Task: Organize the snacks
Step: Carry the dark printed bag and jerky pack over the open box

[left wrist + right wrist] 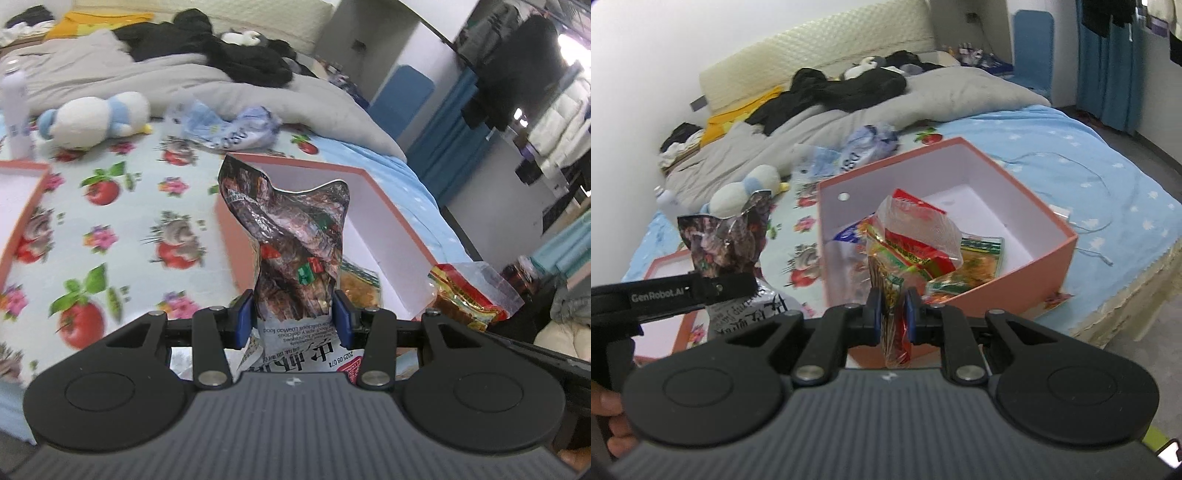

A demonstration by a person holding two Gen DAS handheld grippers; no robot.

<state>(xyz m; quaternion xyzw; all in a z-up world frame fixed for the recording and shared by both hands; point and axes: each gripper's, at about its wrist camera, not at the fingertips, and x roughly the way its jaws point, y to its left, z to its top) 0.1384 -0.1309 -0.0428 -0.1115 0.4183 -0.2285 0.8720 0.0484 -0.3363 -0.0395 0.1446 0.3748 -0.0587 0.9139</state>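
Note:
My left gripper (294,317) is shut on a dark brown snack bag (291,236), held upright in front of the pink box (391,206). The same bag shows at the left of the right wrist view (727,236). My right gripper (894,314) is shut on a red and clear snack packet (912,240), held above the near edge of the pink box (1015,280). That packet shows at the right of the left wrist view (469,291). A green and orange snack pack (979,258) and a blue packet (849,232) lie inside the box.
The box lid (22,206) lies on the left of the floral sheet (129,221). A plush toy (99,122), a crumpled blue bag (229,129), a white bottle (14,110), a grey duvet and dark clothes lie further back. A white cable (1089,221) lies right of the box.

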